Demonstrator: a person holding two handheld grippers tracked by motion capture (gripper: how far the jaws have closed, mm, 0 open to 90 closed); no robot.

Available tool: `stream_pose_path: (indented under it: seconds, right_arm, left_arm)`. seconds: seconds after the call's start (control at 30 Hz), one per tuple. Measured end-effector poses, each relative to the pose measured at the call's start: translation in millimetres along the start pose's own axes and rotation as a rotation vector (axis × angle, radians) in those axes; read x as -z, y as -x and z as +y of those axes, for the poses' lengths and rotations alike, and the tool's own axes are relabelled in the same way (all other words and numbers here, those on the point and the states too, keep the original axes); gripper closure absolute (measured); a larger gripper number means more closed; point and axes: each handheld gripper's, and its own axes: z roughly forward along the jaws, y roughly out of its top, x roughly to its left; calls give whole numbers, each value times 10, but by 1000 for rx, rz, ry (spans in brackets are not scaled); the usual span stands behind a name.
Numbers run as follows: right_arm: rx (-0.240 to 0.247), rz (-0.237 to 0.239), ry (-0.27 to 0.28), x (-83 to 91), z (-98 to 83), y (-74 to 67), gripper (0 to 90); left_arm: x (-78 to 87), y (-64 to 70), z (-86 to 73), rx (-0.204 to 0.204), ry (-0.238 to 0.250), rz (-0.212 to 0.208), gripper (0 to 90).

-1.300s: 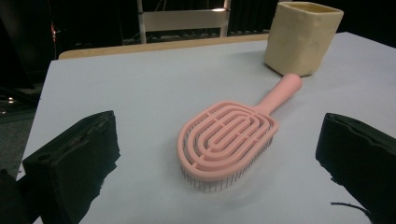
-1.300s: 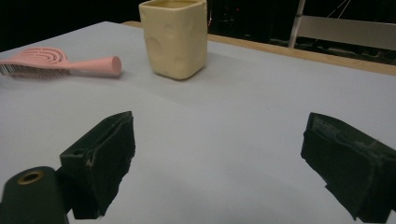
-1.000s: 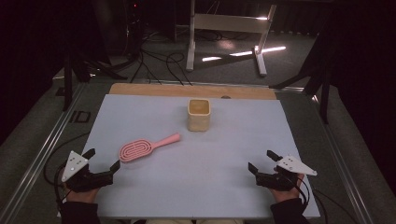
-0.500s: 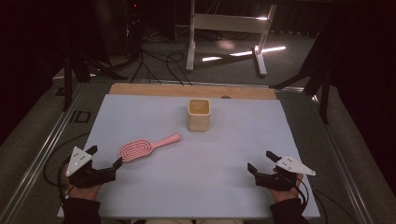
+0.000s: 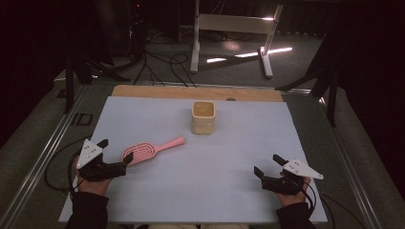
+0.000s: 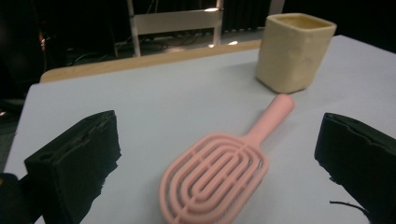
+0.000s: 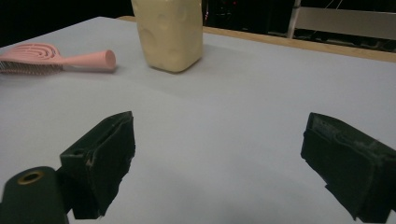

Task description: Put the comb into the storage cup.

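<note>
Hairbrush (image 5: 152, 150) just ahead of wide-open left claw (image 5: 116, 152), right claw (image 5: 268, 164) gaping, empty, near table's front edge

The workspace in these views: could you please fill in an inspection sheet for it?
Surface: pale blue table top with a wooden strip along the far edge.
Job's things: pink hairbrush lying flat, handle towards the cream cup, which stands upright, apart from it.
Clutter: nothing seen.
Grippers: left gripper open, jaws either side of the brush head, not touching it; right gripper open over bare table.
Cables: one trails from each gripper; more lie on the floor beyond.
Surroundings: dark room, white stand behind the table.
</note>
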Motion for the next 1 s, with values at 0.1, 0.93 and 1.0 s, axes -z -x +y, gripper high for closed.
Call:
stream_pose_path:
  seconds: [0.1, 0.93, 1.0]
  right_arm:
    - [-1, -3, 0, 5, 0, 4, 97]
    - [-1, -4, -1, 9, -6, 22, 97]
    - [-2, -4, -2, 8, -6, 23, 96]
  left_arm:
    - [-34, 14, 37, -12, -2, -4, 8]
    - [-337, 28, 285, 8, 32, 5, 4]
    - [-379, 31, 303, 12, 26, 6, 4]
